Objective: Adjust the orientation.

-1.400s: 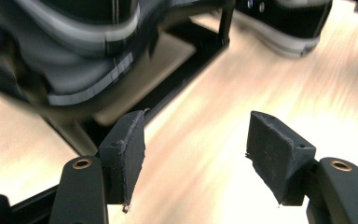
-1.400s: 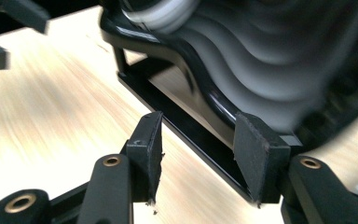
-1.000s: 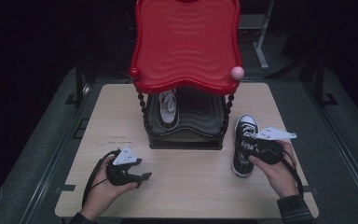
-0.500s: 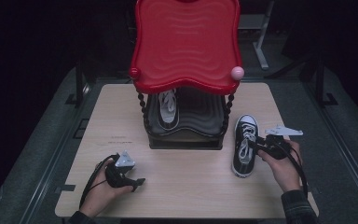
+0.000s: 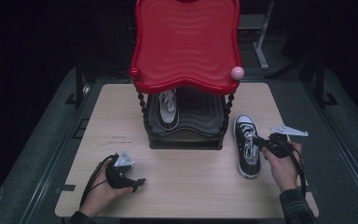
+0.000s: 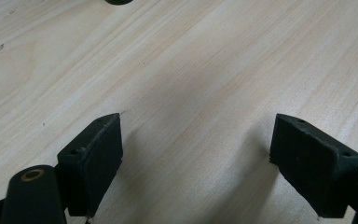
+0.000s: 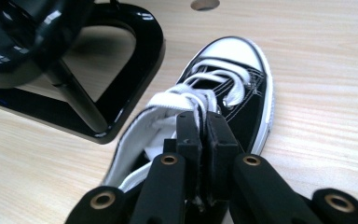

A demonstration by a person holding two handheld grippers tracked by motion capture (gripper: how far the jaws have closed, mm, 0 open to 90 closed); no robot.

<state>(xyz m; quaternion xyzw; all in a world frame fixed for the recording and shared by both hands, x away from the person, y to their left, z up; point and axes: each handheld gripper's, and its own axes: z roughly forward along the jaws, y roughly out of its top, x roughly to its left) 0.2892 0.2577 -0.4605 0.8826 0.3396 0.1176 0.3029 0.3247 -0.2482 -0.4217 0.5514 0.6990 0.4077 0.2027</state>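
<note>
Right gripper point(image 7: 204, 126) is clenched on the tongue of the black sneaker point(image 5: 246, 144), which lies on the tabletop point(image 5: 196, 182) near its right edge, beside the rack point(image 5: 186, 135). Left gripper point(image 6: 196, 154) rests released near the front left corner. No legible branding.

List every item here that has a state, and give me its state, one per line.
left gripper: open, empty, over bare table.
right gripper: shut on black sneaker, at its collar.
black sneaker: upright on table, laced.
second sneaker: on rack's lower shelf.
</note>
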